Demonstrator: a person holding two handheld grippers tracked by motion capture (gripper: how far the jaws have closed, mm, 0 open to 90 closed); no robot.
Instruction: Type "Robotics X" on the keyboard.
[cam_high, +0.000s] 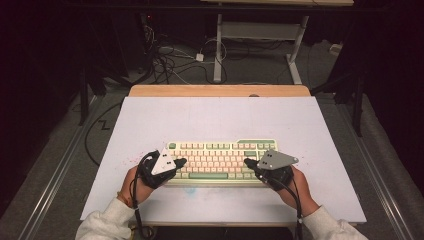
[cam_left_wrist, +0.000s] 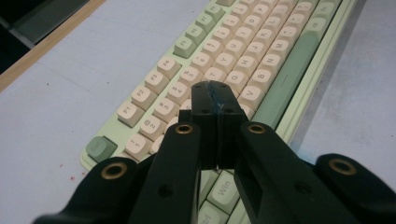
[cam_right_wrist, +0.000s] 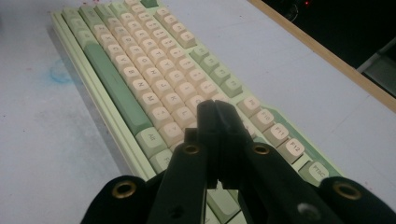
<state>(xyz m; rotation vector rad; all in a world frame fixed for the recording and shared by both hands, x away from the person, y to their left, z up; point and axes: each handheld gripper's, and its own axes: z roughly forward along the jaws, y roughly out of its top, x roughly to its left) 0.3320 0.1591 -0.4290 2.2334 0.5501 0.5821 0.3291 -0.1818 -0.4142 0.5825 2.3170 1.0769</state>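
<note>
A pale-green plastic keyboard with cream keycaps and darker green modifier keys lies flat near the front middle of a white table top, its long side running across the table and its green space bar on the edge nearest the person. Small reddish specks dot the white surface to the keyboard's left, and a faint blue smudge marks the surface just in front of it.

The left gripper, black with a grey three-cornered plate on top, hangs over the keyboard's left end — its tip points inward, toward the middle of the keys. In the left gripper view its jaws are pressed flat against each other with nothing between them, the tip over the letter rows; whether it touches a key cannot be told.

The right gripper, of the same build, mirrors it over the keyboard's right end. In the right gripper view its jaws are likewise pressed together and empty, the tip over the keys left of the function row — contact with a keycap cannot be made out.

The person's hands grasp both tools from the near edge, light sleeves showing at the bottom of the high view. Behind the white top runs a wooden table edge, and beyond it, tangled cables lie on a grey floor.
</note>
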